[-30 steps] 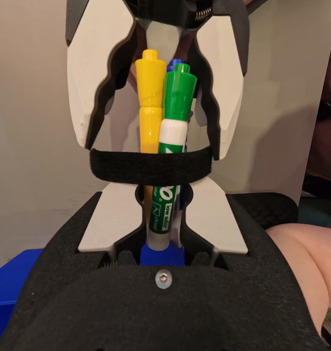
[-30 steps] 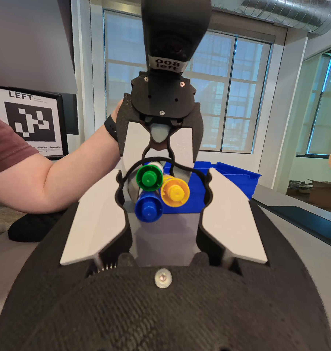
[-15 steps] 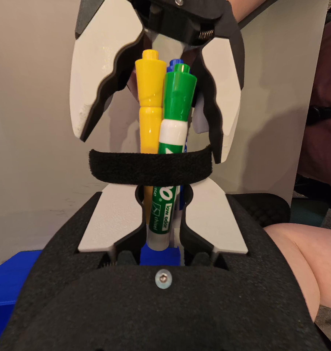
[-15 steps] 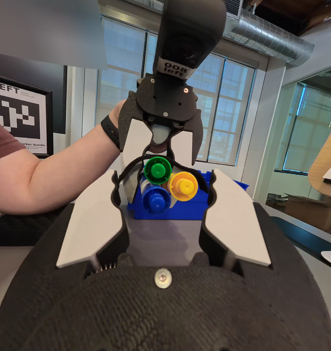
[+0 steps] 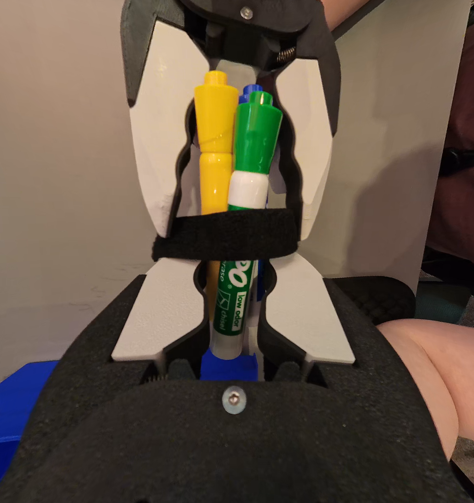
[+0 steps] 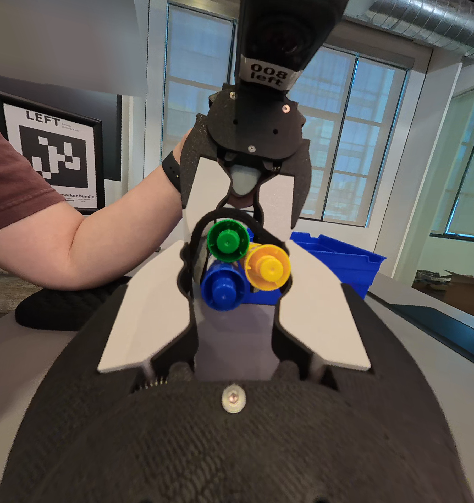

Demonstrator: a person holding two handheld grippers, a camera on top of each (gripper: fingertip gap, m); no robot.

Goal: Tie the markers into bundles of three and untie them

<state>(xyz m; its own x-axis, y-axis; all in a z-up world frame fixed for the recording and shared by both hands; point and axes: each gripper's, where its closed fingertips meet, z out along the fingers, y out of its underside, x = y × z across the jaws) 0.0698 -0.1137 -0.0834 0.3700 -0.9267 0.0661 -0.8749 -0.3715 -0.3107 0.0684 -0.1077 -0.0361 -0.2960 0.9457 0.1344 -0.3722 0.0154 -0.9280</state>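
Left fingers [image 5: 200,299] clamp marker bundle [image 5: 236,174] | right gripper [image 6: 234,269] straddles black strap [image 5: 225,235]

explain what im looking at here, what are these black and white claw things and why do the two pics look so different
These are two hand-held grippers, each with a camera looking along its own fingers. One picture is from the left gripper, shut on three markers: yellow marker, green marker, and a blue marker behind them. A black strap loops around them. The other picture is from the right gripper, open, facing the marker caps end-on. A blue bin sits on the grey table.
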